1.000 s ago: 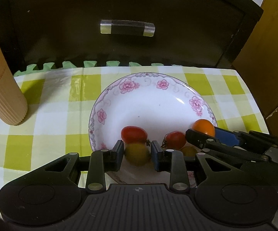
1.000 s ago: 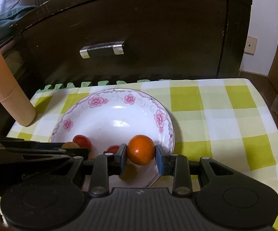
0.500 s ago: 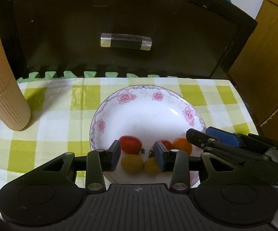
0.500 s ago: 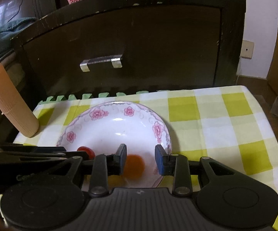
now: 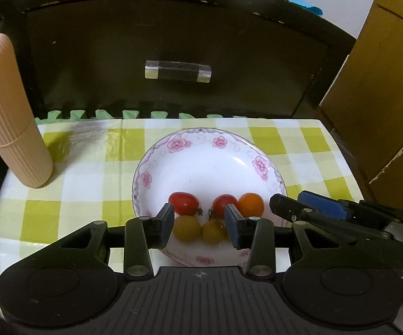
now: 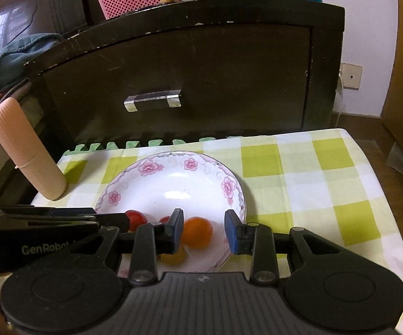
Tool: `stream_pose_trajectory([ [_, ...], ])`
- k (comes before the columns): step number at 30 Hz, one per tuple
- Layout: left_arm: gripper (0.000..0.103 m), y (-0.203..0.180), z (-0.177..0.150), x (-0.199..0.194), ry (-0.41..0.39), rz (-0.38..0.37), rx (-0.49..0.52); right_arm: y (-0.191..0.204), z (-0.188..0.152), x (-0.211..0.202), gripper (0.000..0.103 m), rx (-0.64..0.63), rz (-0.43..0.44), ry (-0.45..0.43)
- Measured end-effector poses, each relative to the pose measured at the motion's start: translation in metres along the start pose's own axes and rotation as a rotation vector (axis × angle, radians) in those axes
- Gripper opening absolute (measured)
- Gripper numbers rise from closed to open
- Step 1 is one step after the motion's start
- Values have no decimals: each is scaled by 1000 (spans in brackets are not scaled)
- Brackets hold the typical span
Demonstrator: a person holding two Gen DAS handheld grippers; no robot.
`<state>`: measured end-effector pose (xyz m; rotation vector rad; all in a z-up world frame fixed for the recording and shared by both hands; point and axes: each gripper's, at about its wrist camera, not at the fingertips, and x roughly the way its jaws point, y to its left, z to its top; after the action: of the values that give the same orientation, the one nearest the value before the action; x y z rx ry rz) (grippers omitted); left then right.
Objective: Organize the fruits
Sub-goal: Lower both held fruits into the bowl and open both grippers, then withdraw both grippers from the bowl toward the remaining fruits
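Both grippers, left [image 5: 198,223] and right [image 6: 204,230], are hanging released over the plate [image 5: 156,164] of tomatoes [image 5: 183,203], which is sitting on a checked cloth [image 6: 313,178] before a dark cabinet [image 6: 201,67]

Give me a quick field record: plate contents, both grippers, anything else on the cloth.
plate: white floral-rimmed ceramic plate on green-checked tablecloth
contents: two red cherry tomatoes, two yellow cherry tomatoes, one orange cherry tomato, clustered at near side
left gripper: open, jaws just been opening, nothing gripped
right gripper: open, orange tomato lies loose in plate
other: pink ribbed cylinder left of plate
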<state>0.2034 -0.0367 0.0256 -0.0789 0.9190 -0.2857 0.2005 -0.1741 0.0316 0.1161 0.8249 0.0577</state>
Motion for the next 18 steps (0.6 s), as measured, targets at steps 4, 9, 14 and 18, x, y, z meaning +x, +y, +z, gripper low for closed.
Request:
stream_pose_trajectory([
  [4,48,-1,-4,-6,1,-6,3,2,-4,-8,31,6,-3,0],
  [9,48,-3,-11,-15,1,-8,12,4,-10,-18,31,16,-2,2],
  [14,48,-4,-20,-23,6,-5,24,6,-17,-27,31,19,3,11],
  [18,47,-4,-26,-26,16,-5,28,8,-24,-33,31,21,6,24],
])
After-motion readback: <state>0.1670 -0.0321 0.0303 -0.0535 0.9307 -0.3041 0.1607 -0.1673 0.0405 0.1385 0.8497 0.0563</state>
